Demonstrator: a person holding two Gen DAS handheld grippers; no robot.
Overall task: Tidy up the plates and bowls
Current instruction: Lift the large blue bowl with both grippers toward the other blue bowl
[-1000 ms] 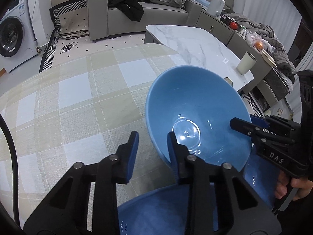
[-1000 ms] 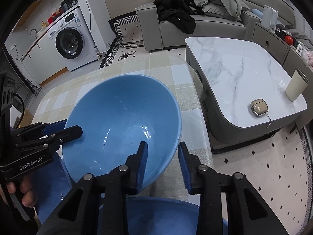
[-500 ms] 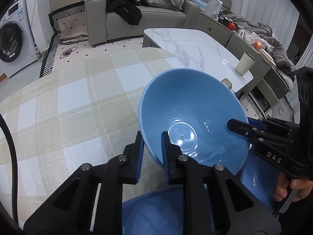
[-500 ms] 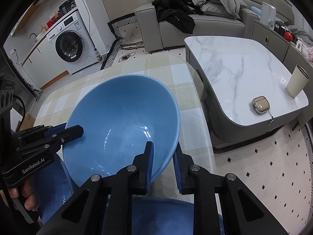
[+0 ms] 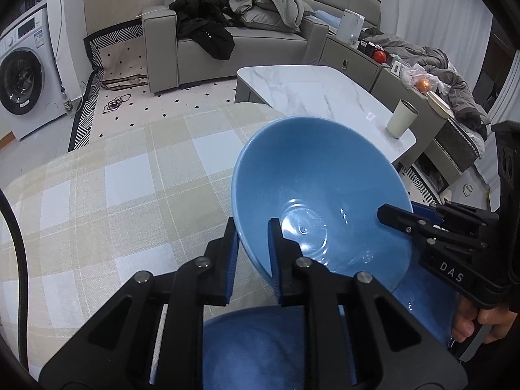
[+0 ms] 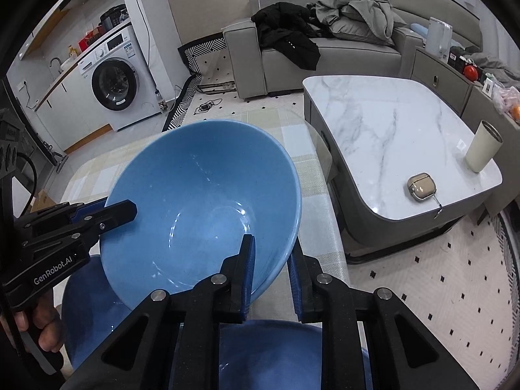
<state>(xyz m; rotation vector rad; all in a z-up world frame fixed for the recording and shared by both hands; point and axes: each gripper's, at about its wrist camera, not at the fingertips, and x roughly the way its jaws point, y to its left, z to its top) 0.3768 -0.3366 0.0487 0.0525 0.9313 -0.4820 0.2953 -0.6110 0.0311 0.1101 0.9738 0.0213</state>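
The left gripper (image 5: 252,253) has its fingers narrowed onto the left rim of the light blue bowl (image 5: 320,201), one pad outside the wall and one inside. The bowl hangs tilted above the checked desk (image 5: 130,195), its mouth tipped toward the cameras. On its opposite rim the right gripper (image 6: 271,268) pinches in the same way, fingers closed around the wall. Below both sit darker blue dishes (image 6: 286,354), whether plates or bowls I cannot tell.

Risk, as I judge it: the glazed, sloping wall offers little purchase, so if the two hands pull apart or one eases off, the bowl could pivot and drop onto the dishes beneath and chip. Uneven lowering could also knock rim against rim.
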